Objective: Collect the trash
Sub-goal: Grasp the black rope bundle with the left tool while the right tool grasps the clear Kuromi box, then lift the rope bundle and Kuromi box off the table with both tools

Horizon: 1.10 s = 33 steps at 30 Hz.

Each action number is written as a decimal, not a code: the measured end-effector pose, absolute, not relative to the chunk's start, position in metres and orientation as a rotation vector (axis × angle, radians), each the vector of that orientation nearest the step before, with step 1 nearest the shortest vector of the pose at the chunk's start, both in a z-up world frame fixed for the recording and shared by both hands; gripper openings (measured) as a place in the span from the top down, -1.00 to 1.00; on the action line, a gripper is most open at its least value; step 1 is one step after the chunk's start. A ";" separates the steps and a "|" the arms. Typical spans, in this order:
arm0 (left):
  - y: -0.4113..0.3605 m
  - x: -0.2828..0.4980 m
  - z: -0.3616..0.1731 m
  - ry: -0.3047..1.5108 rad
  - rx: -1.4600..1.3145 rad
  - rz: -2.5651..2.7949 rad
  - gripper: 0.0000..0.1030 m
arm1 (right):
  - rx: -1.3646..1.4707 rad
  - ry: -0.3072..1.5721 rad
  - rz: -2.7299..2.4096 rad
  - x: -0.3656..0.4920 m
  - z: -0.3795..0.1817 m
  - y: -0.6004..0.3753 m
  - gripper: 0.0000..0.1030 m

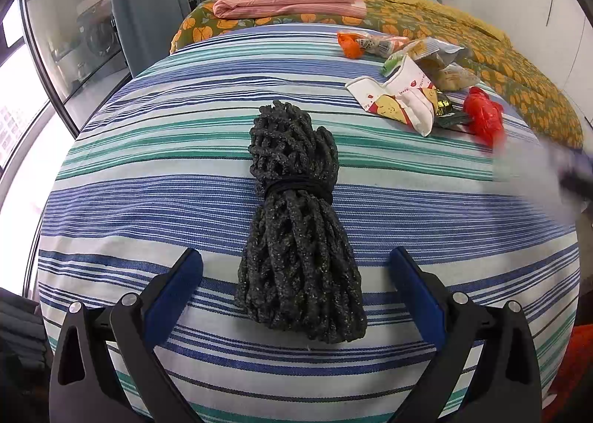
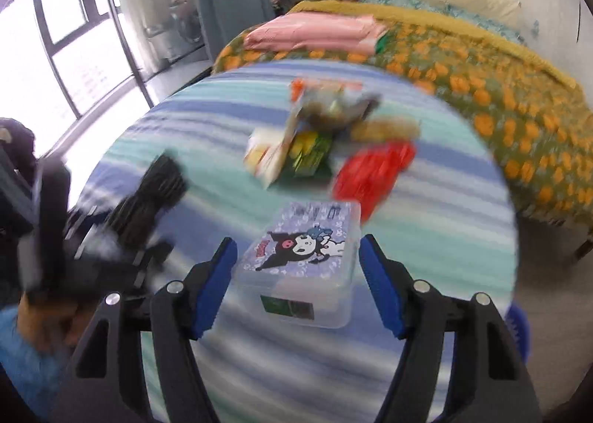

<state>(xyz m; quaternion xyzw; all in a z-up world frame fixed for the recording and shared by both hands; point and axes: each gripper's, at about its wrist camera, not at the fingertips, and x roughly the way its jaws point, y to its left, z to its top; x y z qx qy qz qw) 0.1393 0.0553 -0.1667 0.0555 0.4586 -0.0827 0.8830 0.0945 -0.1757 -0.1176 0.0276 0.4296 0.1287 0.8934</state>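
Note:
A pile of trash lies on the striped cloth: a white cartoon wrapper (image 1: 398, 98), a red plastic scrap (image 1: 481, 115), an orange wrapper (image 1: 350, 45) and a crumpled snack bag (image 1: 433, 52). The pile shows blurred in the right wrist view (image 2: 326, 134). My left gripper (image 1: 296, 267) is open, its fingers either side of a black rope bundle (image 1: 296, 222). My right gripper (image 2: 296, 256) is open, its fingers either side of a clear plastic box with a cartoon lid (image 2: 307, 256). The rope bundle (image 2: 152, 197) and left gripper (image 2: 74, 248) show blurred at the left.
The striped cloth (image 1: 148, 200) covers a round surface. Behind it is a bed with an orange-patterned cover (image 1: 481, 45) and a folded pink blanket (image 1: 289, 2). A window and glass doors (image 1: 55, 52) are to the left.

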 end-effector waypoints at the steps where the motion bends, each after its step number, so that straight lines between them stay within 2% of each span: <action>1: 0.055 0.139 -0.167 0.955 0.116 -0.172 -0.91 | 0.062 0.901 0.271 0.088 -0.124 -0.174 -0.29; 7: 0.056 0.141 -0.167 0.957 0.115 -0.179 -0.91 | 0.097 0.945 0.269 0.071 -0.149 -0.172 -0.28; 8: 0.057 0.140 -0.167 0.959 0.116 -0.190 -0.91 | 0.118 0.958 0.272 0.072 -0.149 -0.175 -0.34; 9: 0.058 0.140 -0.166 0.960 0.116 -0.205 -0.91 | 0.128 0.967 0.268 0.072 -0.148 -0.179 -0.53; 11: 0.066 0.136 -0.163 0.965 0.094 -0.275 -0.91 | 0.150 0.967 0.264 0.072 -0.142 -0.186 -0.73; 17: 0.085 0.135 -0.141 0.972 0.003 -0.384 -0.91 | 0.126 0.969 0.246 0.076 -0.126 -0.192 -0.74; 25: 0.054 0.157 -0.145 1.001 0.205 -0.339 -0.90 | 0.026 1.093 0.266 0.103 -0.139 -0.161 -0.73; 26: 0.055 0.160 -0.147 1.008 0.212 -0.332 -0.86 | 0.015 1.108 0.254 0.107 -0.142 -0.160 -0.72; 27: 0.055 0.161 -0.149 1.014 0.217 -0.330 -0.83 | 0.010 1.113 0.254 0.109 -0.143 -0.160 -0.51; 29: 0.057 0.163 -0.149 1.019 0.221 -0.325 -0.73 | -0.014 1.131 0.258 0.112 -0.145 -0.158 -0.23; 30: 0.059 0.164 -0.149 1.018 0.222 -0.320 -0.69 | -0.013 1.129 0.269 0.112 -0.145 -0.158 -0.23; 33: 0.062 0.163 -0.149 1.023 0.217 -0.318 -0.32 | -0.009 1.111 0.305 0.109 -0.141 -0.156 -0.22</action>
